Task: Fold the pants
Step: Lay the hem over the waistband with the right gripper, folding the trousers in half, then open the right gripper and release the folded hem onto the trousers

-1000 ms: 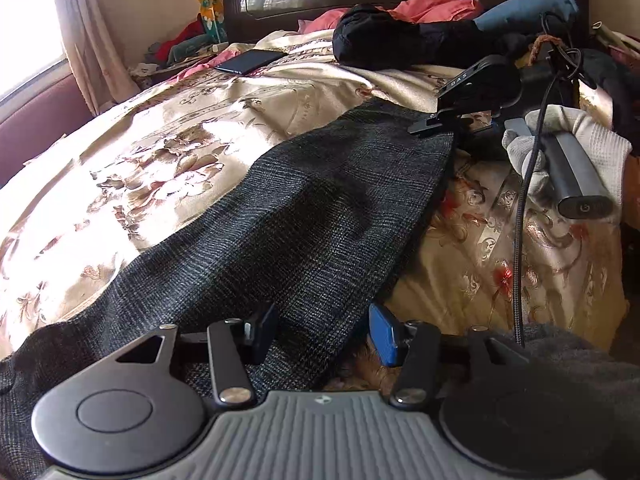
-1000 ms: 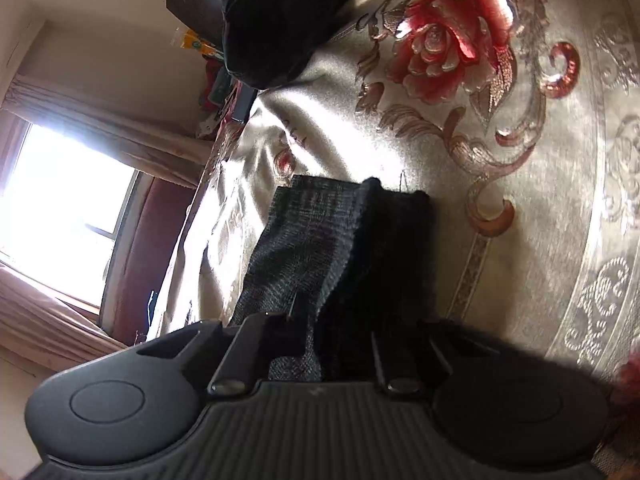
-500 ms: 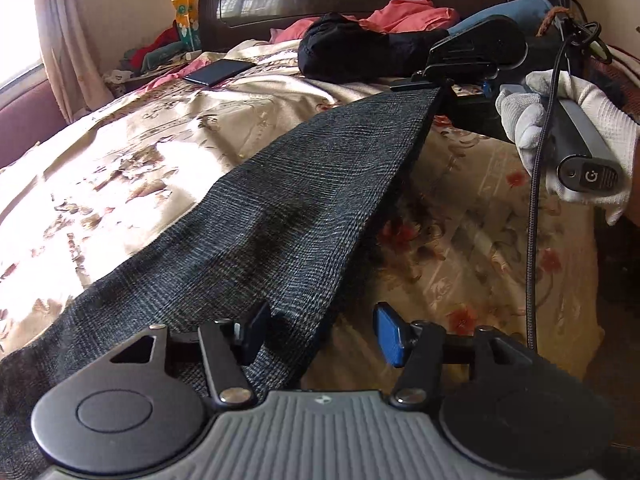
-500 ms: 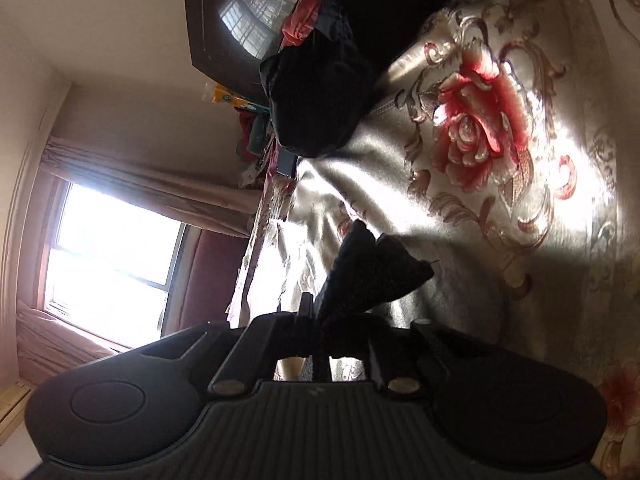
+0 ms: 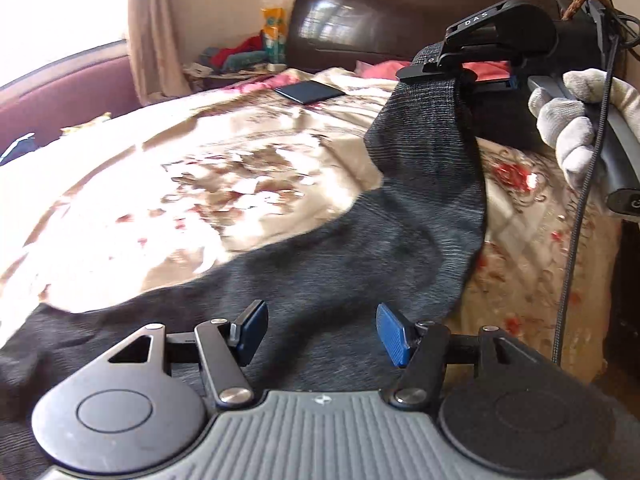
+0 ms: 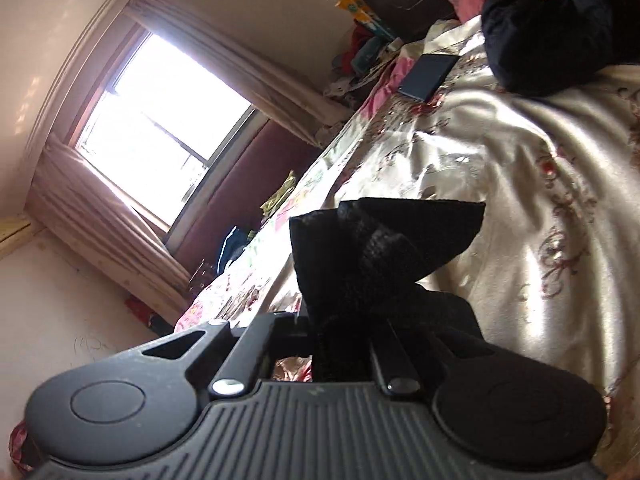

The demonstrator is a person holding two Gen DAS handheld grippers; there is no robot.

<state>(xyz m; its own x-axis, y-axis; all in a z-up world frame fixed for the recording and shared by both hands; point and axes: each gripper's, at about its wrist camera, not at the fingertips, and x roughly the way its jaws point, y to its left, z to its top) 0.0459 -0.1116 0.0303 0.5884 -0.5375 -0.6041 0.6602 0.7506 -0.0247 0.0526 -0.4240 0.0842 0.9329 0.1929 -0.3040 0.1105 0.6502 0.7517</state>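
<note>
Across the bed point(image 5: 248, 168) the pants point(image 5: 320, 264) lay mostly flat, one end lifted above it by the clamped right gripper point(image 5: 448, 66), left gripper point(image 5: 318, 332) fingers apart and empty, folding barely begun.

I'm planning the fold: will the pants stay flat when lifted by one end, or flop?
Probably flop: the pants sag in a curve from the right gripper to the bed. The pinched end bunches, so the cloth seems soft. The satin-looking cover may let them slide.
</note>
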